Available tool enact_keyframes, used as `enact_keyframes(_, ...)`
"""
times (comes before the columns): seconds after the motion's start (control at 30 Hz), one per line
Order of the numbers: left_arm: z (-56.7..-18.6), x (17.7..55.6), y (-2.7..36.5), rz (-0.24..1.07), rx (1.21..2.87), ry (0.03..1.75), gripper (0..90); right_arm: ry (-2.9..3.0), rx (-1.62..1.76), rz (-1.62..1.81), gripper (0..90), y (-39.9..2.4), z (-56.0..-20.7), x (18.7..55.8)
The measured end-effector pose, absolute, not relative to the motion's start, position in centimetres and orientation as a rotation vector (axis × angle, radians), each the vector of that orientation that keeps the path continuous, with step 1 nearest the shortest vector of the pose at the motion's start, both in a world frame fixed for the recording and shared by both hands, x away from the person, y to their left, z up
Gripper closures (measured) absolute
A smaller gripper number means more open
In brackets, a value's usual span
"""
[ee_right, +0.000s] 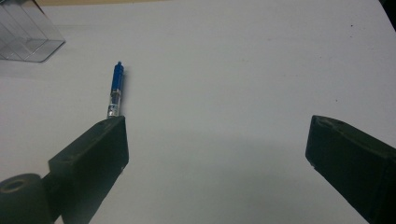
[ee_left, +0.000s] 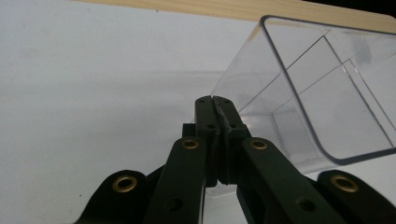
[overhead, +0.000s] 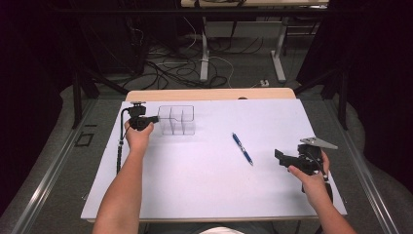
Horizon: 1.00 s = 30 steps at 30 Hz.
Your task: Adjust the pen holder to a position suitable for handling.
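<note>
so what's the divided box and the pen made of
The divided box looks like clear, glossy hard plastic: the table surface shows through its walls and partitions. The pen seems plastic too, with a shiny blue barrel and a clear section near one end.

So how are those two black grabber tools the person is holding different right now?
The left gripper has its jaws pressed together at the wall of the clear plastic box; the right gripper has its jaws spread wide with nothing between them. The left one sits at the far left of the table, the right one nearer the person, at the right edge, beside the blue pen. Both are black and hand-held.
</note>
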<state>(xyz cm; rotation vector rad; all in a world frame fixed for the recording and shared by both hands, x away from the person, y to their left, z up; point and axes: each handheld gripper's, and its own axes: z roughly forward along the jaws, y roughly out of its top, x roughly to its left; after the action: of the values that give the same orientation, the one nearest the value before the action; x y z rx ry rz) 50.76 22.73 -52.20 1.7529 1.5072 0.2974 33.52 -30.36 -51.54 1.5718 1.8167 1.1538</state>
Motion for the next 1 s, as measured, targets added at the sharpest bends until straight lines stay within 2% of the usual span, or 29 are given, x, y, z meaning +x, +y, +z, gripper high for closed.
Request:
enact_keyframes(0.37, -52.6, 50.9, 22.6, 0.275, 1.773, 1.498, 90.0, 1.83, 1.564, 1.152, 6.2, -30.3, -51.7, 33.6)
enact_keyframes(1.0, -52.8, 50.7, 19.0, 0.254, 1.801, 1.416, 90.0, 1.836, 1.578, 1.157, 6.9, -30.3, -51.8, 33.6)
